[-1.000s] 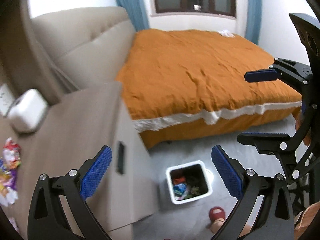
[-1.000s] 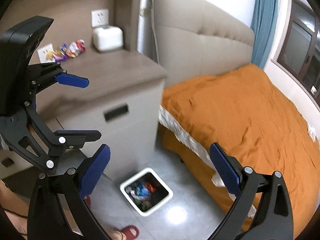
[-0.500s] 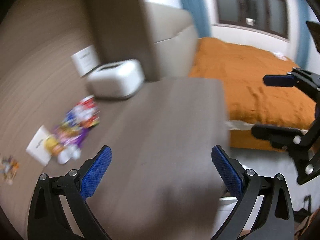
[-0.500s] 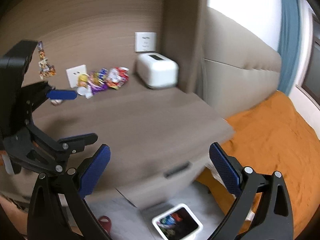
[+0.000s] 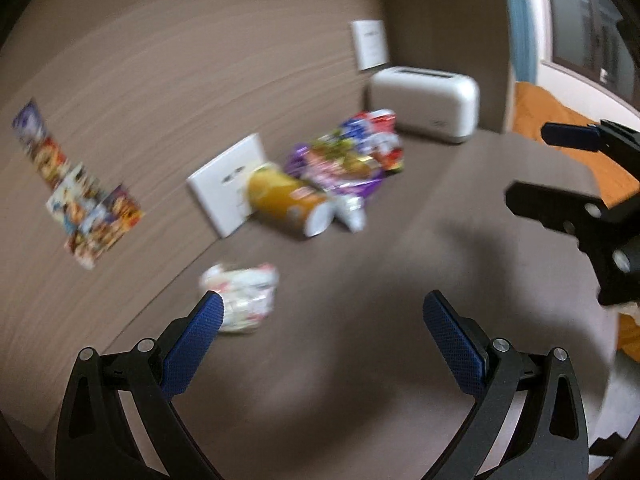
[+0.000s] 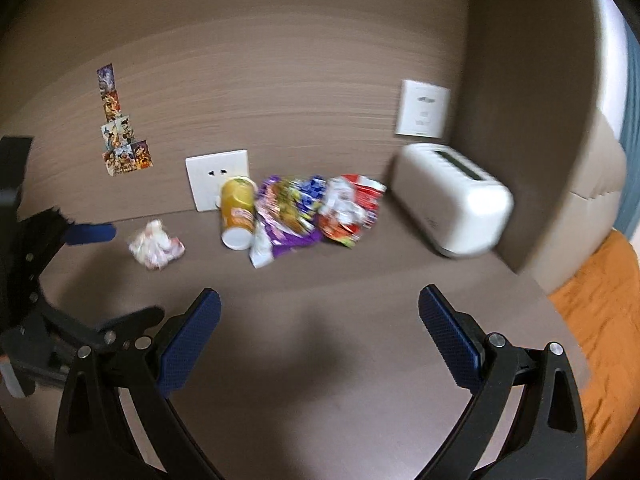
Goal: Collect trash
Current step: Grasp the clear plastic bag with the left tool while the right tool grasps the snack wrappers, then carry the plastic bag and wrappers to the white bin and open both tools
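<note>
Trash is lying at the back of the counter (image 6: 360,340), against the brown wall. A crumpled white wrapper (image 6: 157,245) (image 5: 242,300) is sitting alone, apart from the rest. A yellow can (image 6: 237,211) (image 5: 288,204) is lying on its side, its far end touching a white wall socket (image 6: 208,178) (image 5: 228,192). Just beside it a purple snack bag (image 6: 286,212) (image 5: 340,166) and a red-and-white wrapper (image 6: 352,210) (image 5: 380,136) are overlapping in a heap. A white box-like appliance (image 6: 454,206) (image 5: 426,104) is standing near the heap, toward the orange bed (image 6: 600,320).

The left hand-held gripper (image 5: 322,314) is hovering over the counter with jaws spread wide, holding nothing; the crumpled wrapper is showing just past its left finger. The right hand-held gripper (image 6: 319,310) is likewise gaping wide and empty, above bare counter, short of the heap. Both views are motion-blurred.
</note>
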Demonstrator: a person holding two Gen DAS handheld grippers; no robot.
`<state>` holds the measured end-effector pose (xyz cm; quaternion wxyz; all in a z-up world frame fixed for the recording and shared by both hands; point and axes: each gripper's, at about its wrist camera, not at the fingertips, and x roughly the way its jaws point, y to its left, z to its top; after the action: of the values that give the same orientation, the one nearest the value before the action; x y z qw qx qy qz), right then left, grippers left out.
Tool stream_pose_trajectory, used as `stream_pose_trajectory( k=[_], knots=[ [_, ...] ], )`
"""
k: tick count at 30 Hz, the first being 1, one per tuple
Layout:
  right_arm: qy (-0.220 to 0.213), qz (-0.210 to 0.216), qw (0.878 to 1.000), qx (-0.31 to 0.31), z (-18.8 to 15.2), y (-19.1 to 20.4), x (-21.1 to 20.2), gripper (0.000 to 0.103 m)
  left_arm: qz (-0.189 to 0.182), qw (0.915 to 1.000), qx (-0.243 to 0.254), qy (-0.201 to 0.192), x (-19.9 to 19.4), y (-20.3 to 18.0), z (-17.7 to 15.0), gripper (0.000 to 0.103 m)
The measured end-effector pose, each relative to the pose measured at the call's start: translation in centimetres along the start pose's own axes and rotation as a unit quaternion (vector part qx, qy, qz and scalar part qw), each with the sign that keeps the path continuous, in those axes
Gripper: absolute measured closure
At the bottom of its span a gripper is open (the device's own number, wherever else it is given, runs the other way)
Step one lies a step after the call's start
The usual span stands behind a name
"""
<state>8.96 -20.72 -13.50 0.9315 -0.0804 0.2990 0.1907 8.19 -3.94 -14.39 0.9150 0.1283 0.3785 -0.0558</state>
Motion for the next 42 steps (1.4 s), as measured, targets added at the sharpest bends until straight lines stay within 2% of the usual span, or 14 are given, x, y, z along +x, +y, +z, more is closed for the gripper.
stream_pose_trajectory(
  k=[7,11,14,20,21,23,25,26,28,30,33,42],
  knots=[
    [0.027,0.027,0.999,0.010,2.5,1.5,7.1,0.004,0.018,0.9989,-0.030,0.030,3.3,4.1,-0.7,0.005],
    [0.041,0.033,0.998,0.026,3.7,1.3,10.5,0.004,0.006,0.9975,-0.059,0.039,5.0,5.8,-0.5,0.005],
    [0.051,0.037,0.997,0.045,4.5,0.8,12.3,0.017,0.002,0.9965,-0.072,0.042,5.9,6.4,-0.2,0.005],
    [0.070,0.030,0.996,0.054,5.5,0.6,15.3,0.026,-0.002,0.9961,-0.072,0.052,7.9,6.6,0.1,0.006],
    [0.071,0.030,0.996,0.051,5.6,0.8,15.6,0.029,-0.002,0.9959,-0.071,0.056,8.3,6.6,0.1,0.008],
    [0.075,0.028,0.996,0.042,5.7,1.3,16.3,0.036,-0.006,0.9952,-0.074,0.065,8.6,6.9,-0.2,0.023],
    [0.076,0.028,0.996,0.036,5.8,1.7,16.8,0.037,-0.021,0.9939,-0.085,0.067,8.9,7.3,-0.3,0.038],
    [0.073,0.029,0.996,0.036,5.9,1.9,16.9,0.039,-0.032,0.9930,-0.092,0.067,8.9,7.5,-0.3,0.041],
    [0.072,0.030,0.996,0.039,6.1,1.9,16.9,0.042,-0.028,0.9933,-0.092,0.065,8.8,7.6,-0.3,0.045],
    [0.069,0.033,0.996,0.043,6.3,1.9,16.5,0.048,-0.028,0.9939,-0.088,0.061,8.4,7.6,-0.3,0.047],
    [0.055,0.037,0.997,0.051,6.3,1.7,14.8,0.049,-0.034,0.9941,-0.088,0.055,7.7,7.6,-0.4,0.048],
    [0.012,0.043,0.996,0.075,5.3,0.4,6.3,0.049,-0.052,0.9957,-0.071,0.030,3.5,5.8,0.4,0.049]
  ],
)
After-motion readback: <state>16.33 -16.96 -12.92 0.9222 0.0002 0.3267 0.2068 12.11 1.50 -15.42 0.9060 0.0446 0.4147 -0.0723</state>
